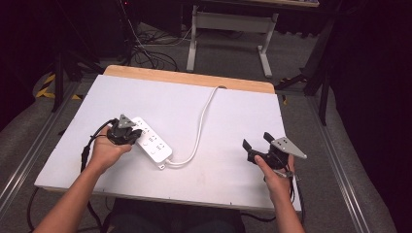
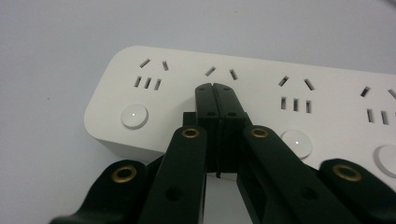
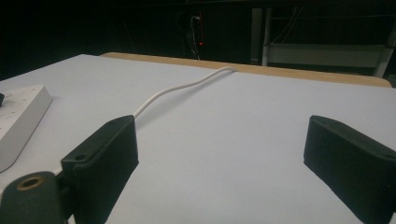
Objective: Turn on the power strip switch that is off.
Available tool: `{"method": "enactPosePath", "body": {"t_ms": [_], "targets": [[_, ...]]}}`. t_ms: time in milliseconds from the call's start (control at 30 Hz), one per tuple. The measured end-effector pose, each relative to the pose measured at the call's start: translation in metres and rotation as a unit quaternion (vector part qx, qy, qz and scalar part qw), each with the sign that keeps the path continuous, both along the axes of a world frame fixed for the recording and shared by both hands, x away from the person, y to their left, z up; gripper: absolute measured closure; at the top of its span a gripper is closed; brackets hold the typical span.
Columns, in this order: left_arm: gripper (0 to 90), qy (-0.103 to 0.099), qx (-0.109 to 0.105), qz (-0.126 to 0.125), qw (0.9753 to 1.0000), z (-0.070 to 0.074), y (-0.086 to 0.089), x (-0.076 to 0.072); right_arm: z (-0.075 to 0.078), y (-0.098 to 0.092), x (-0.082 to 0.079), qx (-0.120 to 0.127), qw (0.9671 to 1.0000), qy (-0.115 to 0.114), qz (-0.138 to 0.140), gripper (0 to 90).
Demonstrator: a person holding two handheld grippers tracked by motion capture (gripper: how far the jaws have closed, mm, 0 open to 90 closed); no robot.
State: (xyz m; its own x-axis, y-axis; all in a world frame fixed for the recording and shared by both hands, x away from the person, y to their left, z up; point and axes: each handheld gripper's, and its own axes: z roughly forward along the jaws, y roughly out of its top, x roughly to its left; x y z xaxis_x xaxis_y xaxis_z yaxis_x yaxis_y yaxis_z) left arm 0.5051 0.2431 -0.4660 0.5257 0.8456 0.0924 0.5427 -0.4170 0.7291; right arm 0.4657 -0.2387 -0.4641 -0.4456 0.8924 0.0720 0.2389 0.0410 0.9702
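Left gripper view showed your left gripper (image 2: 216,87) closed, tips resting on the power strip (image 2: 261,100) lying left of centre on the table (image 1: 233,121). Your right gripper (image 3: 224,154) stood open, well apart. The strip looked rigid, light, smooth; grip its long sides.

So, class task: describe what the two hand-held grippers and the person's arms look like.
Both grippers are black. The left gripper has two slim flat jaws on linkage arms with brass-ringed pivot holes. The right gripper has broad, blocky black pads. Each carries a grey three-cornered plate on top and trails a black cable. The forearms are bare, with no sleeves or gloves in view.
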Motion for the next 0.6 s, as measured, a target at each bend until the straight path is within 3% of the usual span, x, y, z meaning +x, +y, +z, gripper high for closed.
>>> {"method": "enactPosePath", "body": {"t_ms": [600], "targets": [[90.0, 0.003, -0.005, 0.003, 1.0000, 0.0003, 0.0004, 0.0004, 0.0000, -0.0002, -0.0002, 0.000, 1.0000, 0.001, 0.000, 10.4]]}}
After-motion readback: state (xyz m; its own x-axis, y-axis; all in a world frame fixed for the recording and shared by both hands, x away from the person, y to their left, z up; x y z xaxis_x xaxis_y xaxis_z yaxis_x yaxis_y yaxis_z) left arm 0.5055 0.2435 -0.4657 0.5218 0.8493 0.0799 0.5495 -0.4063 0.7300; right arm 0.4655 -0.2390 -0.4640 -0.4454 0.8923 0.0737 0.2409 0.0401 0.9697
